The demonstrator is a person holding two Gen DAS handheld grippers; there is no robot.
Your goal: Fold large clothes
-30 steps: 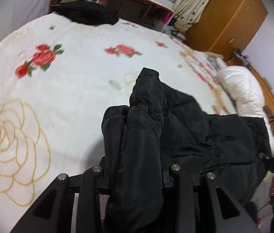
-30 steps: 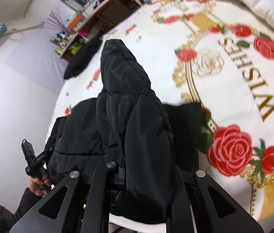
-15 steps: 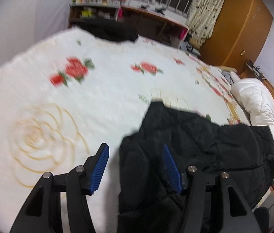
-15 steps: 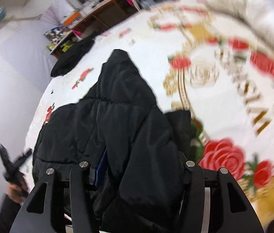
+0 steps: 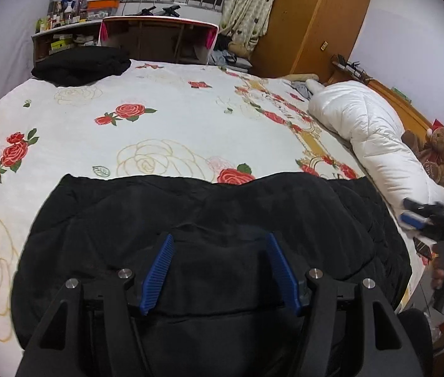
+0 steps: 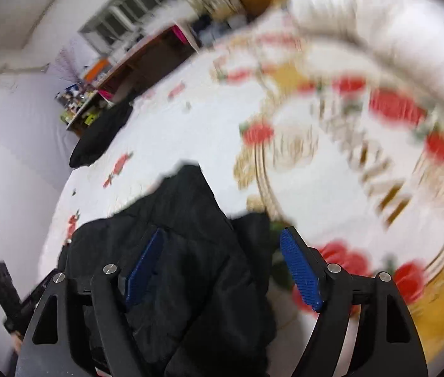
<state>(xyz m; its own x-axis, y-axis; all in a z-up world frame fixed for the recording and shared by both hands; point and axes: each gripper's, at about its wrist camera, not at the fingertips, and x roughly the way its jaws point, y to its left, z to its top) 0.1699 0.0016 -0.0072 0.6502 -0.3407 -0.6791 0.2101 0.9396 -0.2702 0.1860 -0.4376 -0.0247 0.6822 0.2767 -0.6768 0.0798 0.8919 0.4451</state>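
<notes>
A black padded jacket (image 5: 215, 220) lies spread flat across the near edge of the bed (image 5: 159, 116). Above its near hem hangs my left gripper (image 5: 218, 267), jaws opening; its blue pads (image 5: 159, 270) stand apart and press on nothing, with jacket cloth showing below them. In the blurred right wrist view a folded-over part of the jacket (image 6: 190, 235) lies under my right gripper (image 6: 222, 270). Its jaws are opening too, and the pads are clear of the cloth. A hand holds the right gripper (image 5: 426, 220) at the jacket's right end.
The bed has a white rose-print cover. A folded black garment (image 5: 80, 64) lies at the far left corner. Along the right side lie a white duvet (image 5: 369, 138) and a teddy bear (image 5: 438, 150). A desk with shelves (image 5: 159, 37) and a wooden wardrobe (image 5: 313, 22) stand beyond the bed.
Both grippers were shut on bunched folds of the jacket and have let go. The jacket has dropped flat on the bed. My left gripper has drawn back and up.
</notes>
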